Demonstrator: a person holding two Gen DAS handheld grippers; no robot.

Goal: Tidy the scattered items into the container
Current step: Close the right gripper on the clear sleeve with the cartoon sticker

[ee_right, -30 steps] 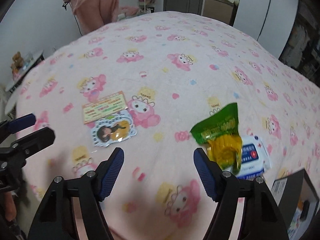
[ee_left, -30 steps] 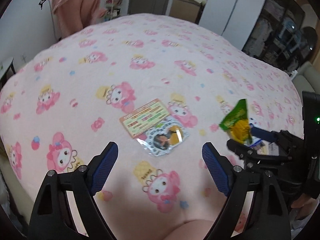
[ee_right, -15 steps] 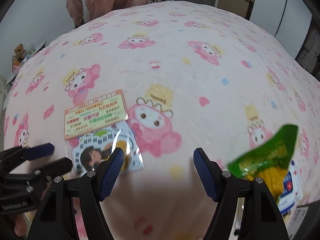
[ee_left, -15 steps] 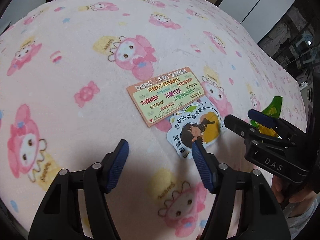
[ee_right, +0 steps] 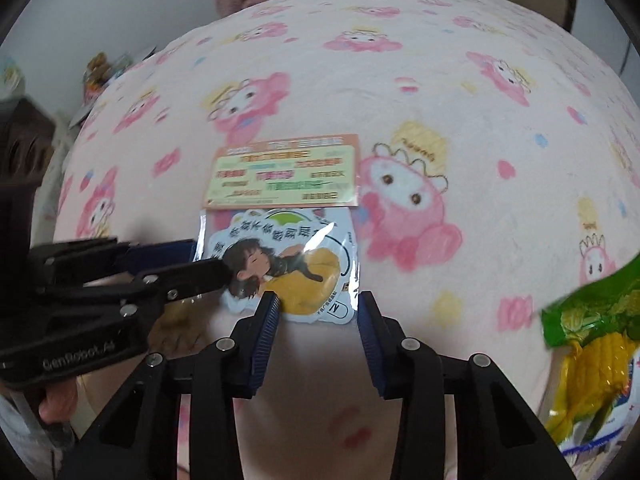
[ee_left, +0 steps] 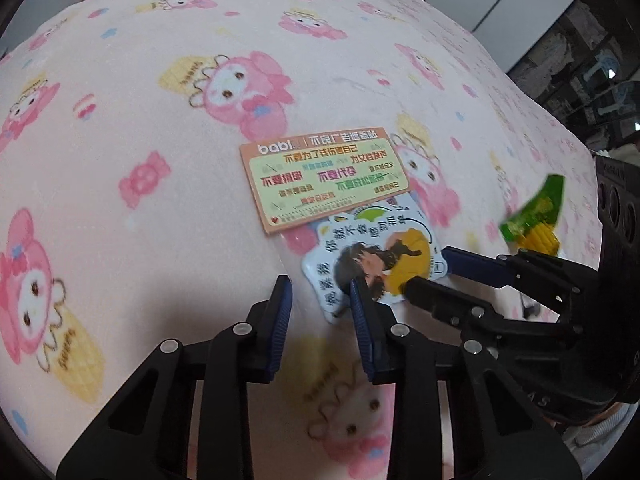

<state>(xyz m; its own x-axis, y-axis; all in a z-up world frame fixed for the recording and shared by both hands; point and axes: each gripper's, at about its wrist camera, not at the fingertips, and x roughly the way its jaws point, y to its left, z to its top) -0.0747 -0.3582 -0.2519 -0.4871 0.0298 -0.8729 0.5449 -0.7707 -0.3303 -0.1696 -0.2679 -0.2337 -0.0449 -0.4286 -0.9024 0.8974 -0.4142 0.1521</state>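
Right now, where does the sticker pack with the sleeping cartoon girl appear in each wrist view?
Left wrist view: the sticker pack lies right of centre, just beyond the left gripper, whose jaws are closing at its near corner.
Right wrist view: the sticker pack lies at centre, just beyond the right gripper.
Shared landmark: the orange-bordered card on the far edge of the pack.
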